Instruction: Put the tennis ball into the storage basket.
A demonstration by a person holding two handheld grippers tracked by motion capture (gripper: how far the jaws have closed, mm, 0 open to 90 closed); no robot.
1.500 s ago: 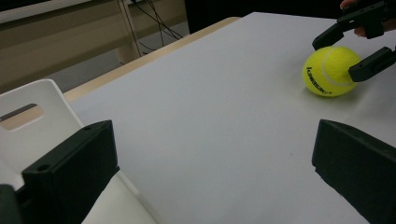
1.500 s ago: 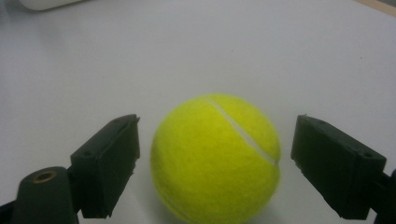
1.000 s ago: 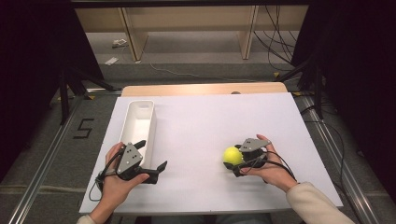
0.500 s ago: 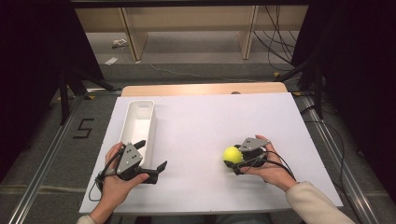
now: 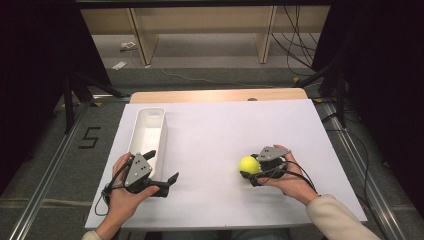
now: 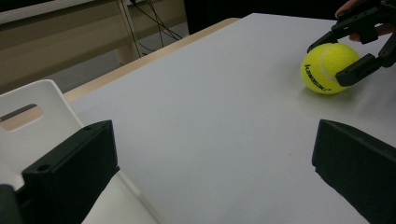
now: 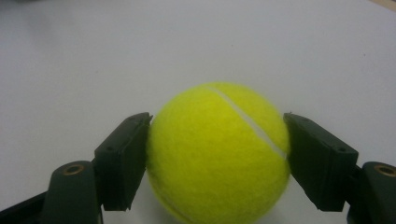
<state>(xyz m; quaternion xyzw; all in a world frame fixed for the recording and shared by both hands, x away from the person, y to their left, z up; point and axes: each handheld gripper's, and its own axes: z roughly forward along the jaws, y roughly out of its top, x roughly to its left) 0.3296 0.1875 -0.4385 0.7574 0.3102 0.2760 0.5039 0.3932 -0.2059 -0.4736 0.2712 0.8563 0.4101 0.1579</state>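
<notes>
— Right gripper [image 5: 251, 172] first: how do its jaws stand?

— Clamped on the ball [image 5: 248, 164]. The right gripper view has one black jaw pressed to each side of the ball [image 7: 218, 154], with the white seam curving over its top right.

— And where is the ball?

— On the white table [image 5: 225, 130], at the near right part of it. The left gripper view shows the ball [image 6: 328, 68] low on the surface with a soft shadow under it; whether it touches the table or sits just off it cannot be told. Black lettering runs along its left side there.

— The left gripper [image 5: 160, 170]?

— Jaws wide apart, holding nothing. It rests in the person's left hand [image 5: 127, 192] at the near left of the table, well apart from the ball. Its own view has the two black jaws at the bottom corners with bare table between them.

— Anything beside it?

— A white bin [image 5: 148, 131], long and narrow, lying along the table's left side. One jaw sits just beside the bin's near end [image 6: 28, 121], where a handle slot shows in the wall.

— The right hand [image 5: 287, 180]?

— Wrapped around the gripper's body, sleeve coming in from the bottom right.
</notes>
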